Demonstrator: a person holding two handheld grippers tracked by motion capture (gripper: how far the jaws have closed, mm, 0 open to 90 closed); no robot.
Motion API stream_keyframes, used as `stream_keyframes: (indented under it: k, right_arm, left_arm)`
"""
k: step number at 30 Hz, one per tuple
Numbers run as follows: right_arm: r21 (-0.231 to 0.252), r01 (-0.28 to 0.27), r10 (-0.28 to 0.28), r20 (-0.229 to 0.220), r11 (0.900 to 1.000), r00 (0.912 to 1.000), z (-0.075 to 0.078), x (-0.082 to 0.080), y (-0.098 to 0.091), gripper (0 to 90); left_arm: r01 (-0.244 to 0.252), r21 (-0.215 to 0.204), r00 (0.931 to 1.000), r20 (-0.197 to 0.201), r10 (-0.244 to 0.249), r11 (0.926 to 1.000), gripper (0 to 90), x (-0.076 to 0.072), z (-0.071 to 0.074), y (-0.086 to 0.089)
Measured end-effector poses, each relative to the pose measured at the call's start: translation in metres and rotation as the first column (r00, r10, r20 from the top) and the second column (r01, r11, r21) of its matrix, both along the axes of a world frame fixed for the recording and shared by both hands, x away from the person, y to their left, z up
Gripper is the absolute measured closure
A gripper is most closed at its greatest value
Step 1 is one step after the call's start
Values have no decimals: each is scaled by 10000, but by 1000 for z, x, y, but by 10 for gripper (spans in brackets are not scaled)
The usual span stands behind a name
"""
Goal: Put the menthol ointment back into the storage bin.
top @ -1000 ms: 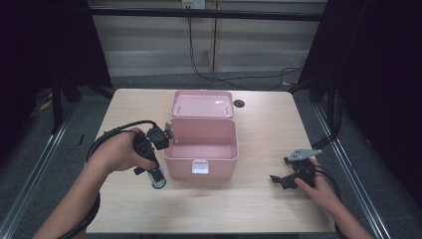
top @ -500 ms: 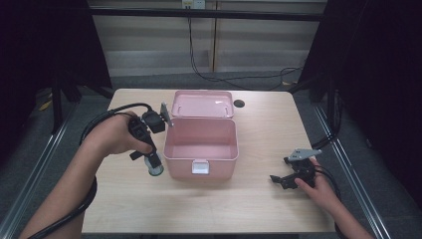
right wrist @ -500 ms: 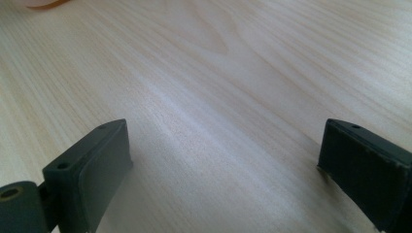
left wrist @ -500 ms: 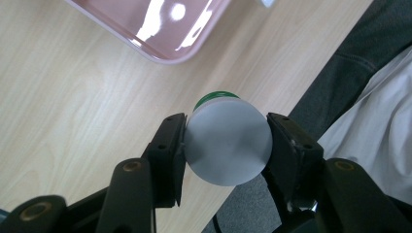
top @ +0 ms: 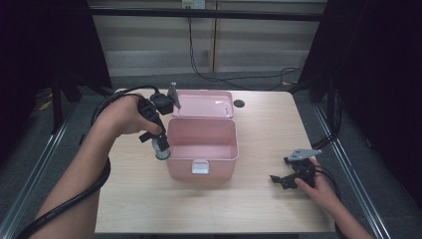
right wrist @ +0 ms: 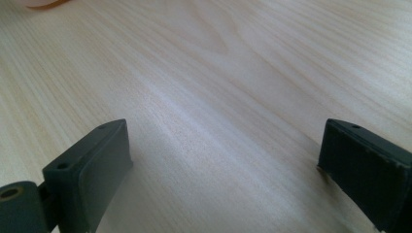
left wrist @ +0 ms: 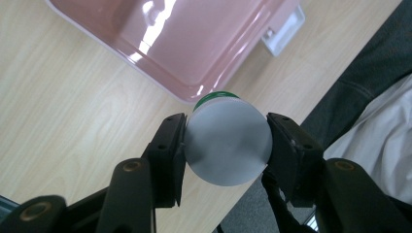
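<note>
Your table (top: 259,199) sits evenly lit from overhead while the surroundings fall into deep black. White glare streaks across the pink box (left wrist: 194,43) in your left gripper view, where the bottle base (left wrist: 227,143) reads soft. In your right gripper view, a pale sheen crosses the wood and the near jaws blur.

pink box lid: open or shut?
Open. The lid is swung back behind the pink box, and the high view looks straight into the box's bare interior.
</note>
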State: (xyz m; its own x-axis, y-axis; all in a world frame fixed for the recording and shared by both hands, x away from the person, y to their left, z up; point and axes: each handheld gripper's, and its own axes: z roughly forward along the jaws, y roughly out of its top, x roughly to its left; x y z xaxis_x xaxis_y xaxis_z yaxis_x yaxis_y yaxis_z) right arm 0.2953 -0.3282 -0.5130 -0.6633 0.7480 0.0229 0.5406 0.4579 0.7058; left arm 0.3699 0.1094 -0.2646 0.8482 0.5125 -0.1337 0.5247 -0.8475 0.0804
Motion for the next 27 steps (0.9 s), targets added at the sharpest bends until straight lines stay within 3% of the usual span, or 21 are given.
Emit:
stream_keyframes:
  k: [15, 27]
  right_arm:
    - [1, -2, 2, 1, 10000, 10000, 0, 0, 0, 43]
    - [5, -5, 5, -5, 10000, 10000, 0, 0, 0, 42]
  left_arm:
    - [-433, -185, 9990, 100, 435, 9989, 508, 27, -3, -27]
    - [-1439, -339, 9896, 13, 1440, 9890, 508, 48, -14, -46]
